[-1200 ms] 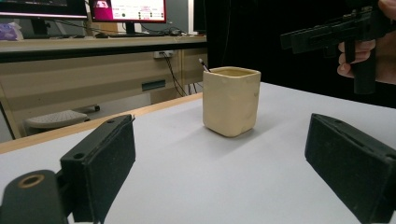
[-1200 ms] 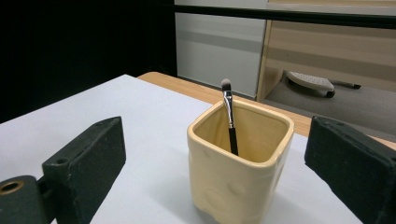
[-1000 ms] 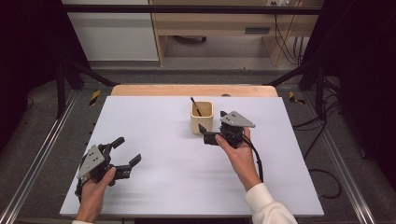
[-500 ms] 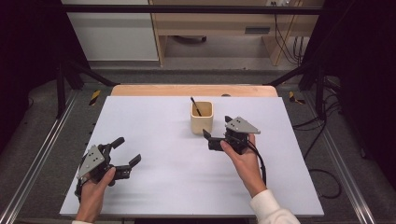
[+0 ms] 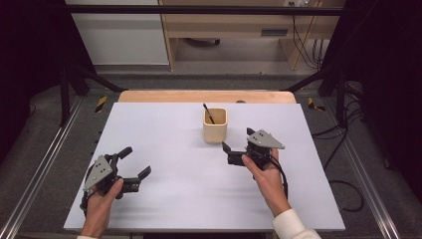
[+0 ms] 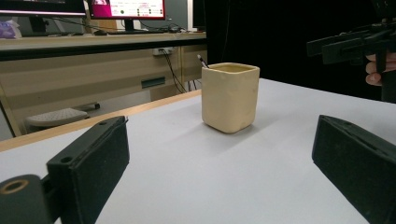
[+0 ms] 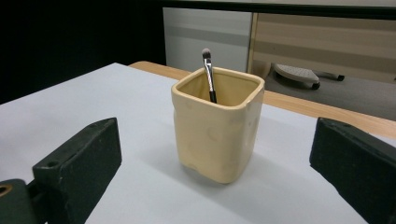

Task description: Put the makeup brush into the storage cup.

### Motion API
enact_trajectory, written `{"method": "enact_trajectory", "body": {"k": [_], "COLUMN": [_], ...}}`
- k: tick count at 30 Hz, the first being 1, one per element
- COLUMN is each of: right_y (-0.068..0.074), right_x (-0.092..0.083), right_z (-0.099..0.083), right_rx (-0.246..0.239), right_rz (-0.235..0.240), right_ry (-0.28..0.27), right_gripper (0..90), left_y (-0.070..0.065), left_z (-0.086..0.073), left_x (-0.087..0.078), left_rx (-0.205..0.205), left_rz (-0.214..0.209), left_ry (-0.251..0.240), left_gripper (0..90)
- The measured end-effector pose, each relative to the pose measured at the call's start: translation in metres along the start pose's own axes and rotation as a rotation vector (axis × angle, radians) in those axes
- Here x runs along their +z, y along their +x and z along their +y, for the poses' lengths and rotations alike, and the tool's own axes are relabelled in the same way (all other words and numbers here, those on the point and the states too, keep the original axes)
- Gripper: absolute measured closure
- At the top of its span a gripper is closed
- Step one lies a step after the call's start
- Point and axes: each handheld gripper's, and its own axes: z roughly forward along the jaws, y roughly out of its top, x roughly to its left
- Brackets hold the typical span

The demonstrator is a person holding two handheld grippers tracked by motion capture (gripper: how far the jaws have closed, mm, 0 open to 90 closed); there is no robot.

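I see the pale yellow, square-sided ceramic cup (image 5: 215, 125) standing upright toward the far middle of the white surface (image 5: 179, 199), just short of the bare wooden strip (image 5: 149, 96) along the far edge. A thin black make-up brush with a small grey tip (image 7: 208, 74) leans inside the cup against its far left corner, the tip rising above the rim. My right gripper (image 5: 238, 147) sits just to the near right of the cup, close to it but apart from it, its jaws spread wide with nothing between them; from the right gripper view the cup stands ahead in the gap between the two black jaws, untouched. My left gripper (image 5: 136, 162) rests well apart at the near left of the surface, aimed toward the cup. Its jaws have just been opening a little further and stand wide, nothing between them but bare surface. In the left gripper view the cup is farther off, with the right gripper at the upper right edge. Beyond the surface, a wooden desk (image 5: 234, 22) and trailing cables (image 5: 303, 35) stand over a grey floor.
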Motion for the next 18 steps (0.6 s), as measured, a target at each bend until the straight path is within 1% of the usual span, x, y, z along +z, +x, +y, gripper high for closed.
{"method": "enact_trajectory", "body": {"k": [6,18], "right_y": [-0.004,-0.014], "right_x": [-0.006,-0.023], "right_z": [-0.005,-0.014], "right_rx": [0.000,-0.008], "right_rz": [-0.014,-0.022], "right_ry": [0.000,0.002], "right_gripper": [3.2,4.5], "left_y": [0.000,0.000], "left_z": [0.000,0.000], "left_x": [0.000,0.000], "left_rx": [0.000,0.001], "left_rz": [0.007,0.012], "left_ry": [0.005,0.007], "left_gripper": [1.6,1.0]}}
